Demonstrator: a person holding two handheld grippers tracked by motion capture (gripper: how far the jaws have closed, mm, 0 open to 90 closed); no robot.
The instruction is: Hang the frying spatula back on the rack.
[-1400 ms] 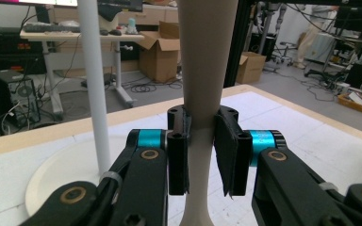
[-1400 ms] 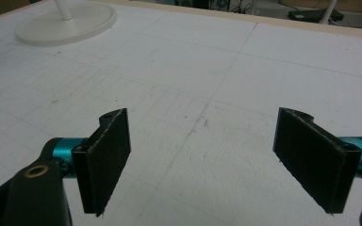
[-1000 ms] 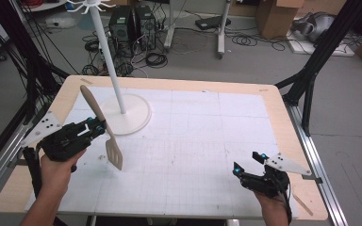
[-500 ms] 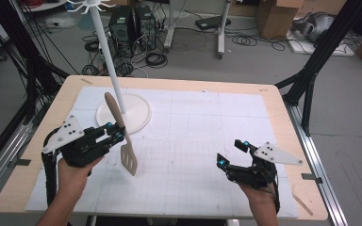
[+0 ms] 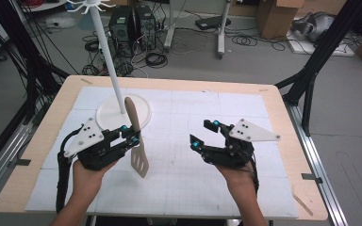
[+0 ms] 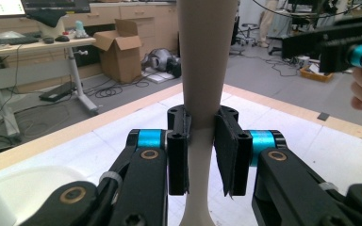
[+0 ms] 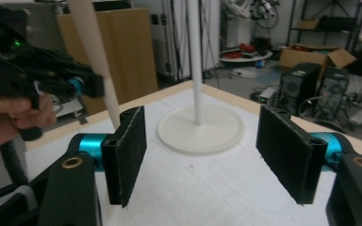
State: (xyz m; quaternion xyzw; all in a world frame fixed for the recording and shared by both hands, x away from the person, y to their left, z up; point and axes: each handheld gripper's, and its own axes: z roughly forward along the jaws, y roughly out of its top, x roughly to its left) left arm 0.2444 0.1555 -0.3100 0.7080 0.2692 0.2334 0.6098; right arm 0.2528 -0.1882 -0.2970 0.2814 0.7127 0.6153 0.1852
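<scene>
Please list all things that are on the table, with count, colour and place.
Spatula: one, beige, held above the mat left of centre, handle up, slotted blade down.
Stand: one, white, a pole on a round base at the far left of the mat, hooks at its top.
Mat: one, white with a grid, covering most of the table.
Table: one, light wood edge.
Left gripper: one, black with blue parts, shut on the spatula handle.
Right gripper: one, black with blue parts, open, right of centre, holding nothing.

spatula [image 5: 136,141] carried rightward, right tool [image 5: 203,134] moved toward centre
</scene>
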